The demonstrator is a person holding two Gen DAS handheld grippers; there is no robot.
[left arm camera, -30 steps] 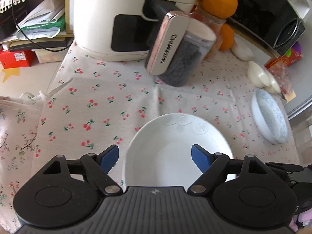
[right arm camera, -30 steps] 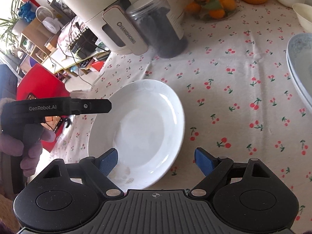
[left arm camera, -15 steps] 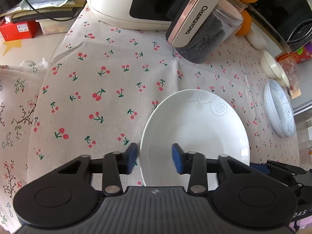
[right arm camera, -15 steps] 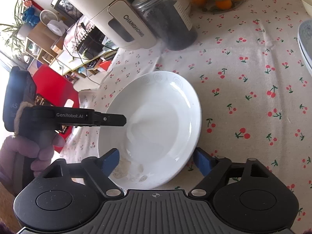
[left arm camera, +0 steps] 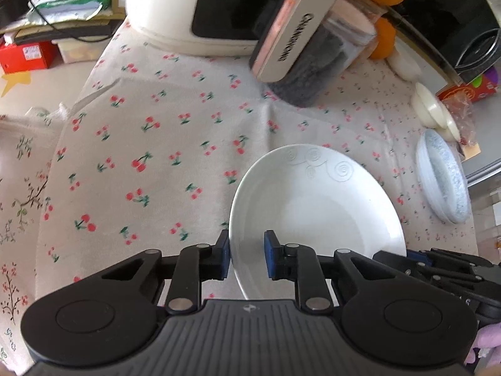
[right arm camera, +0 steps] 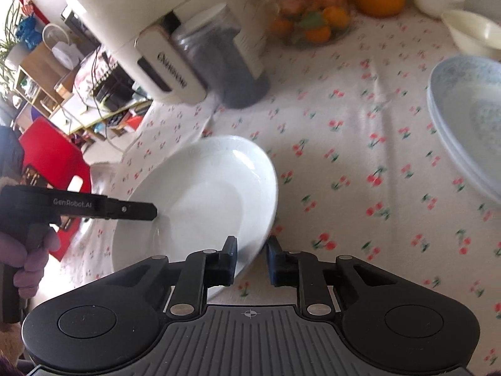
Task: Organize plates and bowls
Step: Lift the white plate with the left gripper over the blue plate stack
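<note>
We are seeing the white plate sitting on the cherry cloth, between both grippers. L gripper is closing, jaws narrow, straddling the plate's near-left rim. R gripper is closing too, straddling the opposite rim. Blue plates are lying stacked well apart at the R edge, bowls just beyond.
</note>
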